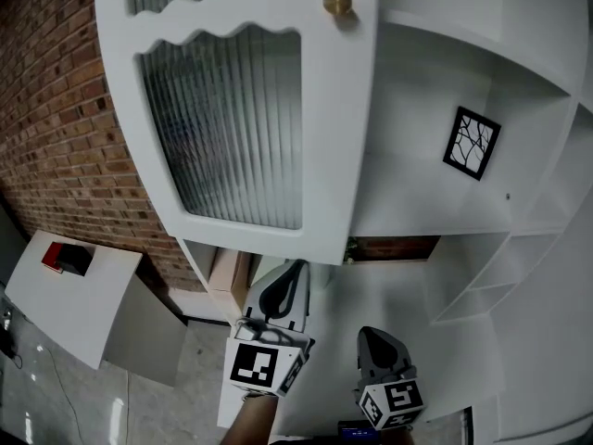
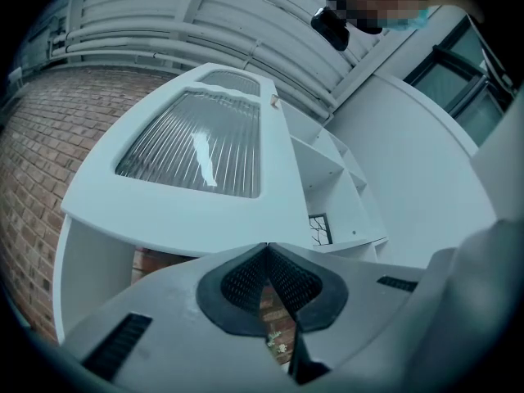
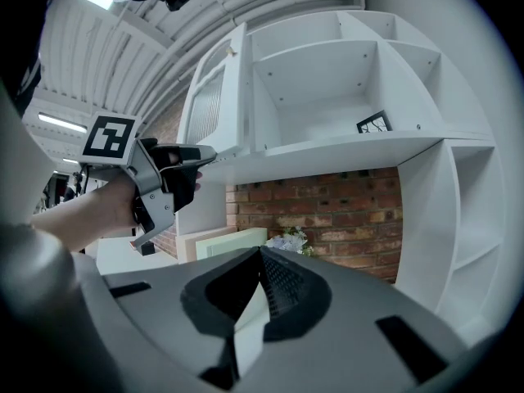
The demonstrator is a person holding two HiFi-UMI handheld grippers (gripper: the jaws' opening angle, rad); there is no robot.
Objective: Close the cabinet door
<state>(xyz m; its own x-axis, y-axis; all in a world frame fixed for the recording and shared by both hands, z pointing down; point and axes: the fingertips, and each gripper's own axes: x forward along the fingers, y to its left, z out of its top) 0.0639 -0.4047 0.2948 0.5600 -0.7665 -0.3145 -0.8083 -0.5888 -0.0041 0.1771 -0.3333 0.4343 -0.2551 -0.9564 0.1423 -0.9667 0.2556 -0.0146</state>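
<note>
The white cabinet door (image 1: 324, 146) with a ribbed glass pane (image 1: 232, 128) and a brass knob (image 1: 337, 3) stands swung open, away from the white shelf cabinet (image 1: 435, 193). My left gripper (image 1: 296, 267) is shut and holds nothing. Its tip is right at the door's lower edge, and I cannot tell if it touches. The left gripper view looks up at the door (image 2: 205, 211) over the shut left gripper (image 2: 267, 248). The right gripper view shows the door (image 3: 237, 97) edge-on, with the left gripper (image 3: 214, 155) at its bottom. My right gripper (image 1: 371, 334) (image 3: 261, 252) is shut, empty and lower, clear of the door.
A small framed branch picture (image 1: 471, 143) (image 3: 373, 123) stands on a cabinet shelf. A brick wall (image 1: 65, 128) runs behind and to the left. A white table (image 1: 93, 313) on the left carries a red and black object (image 1: 65, 258). Flat boards (image 3: 217, 242) and flowers (image 3: 286, 240) sit under the shelf.
</note>
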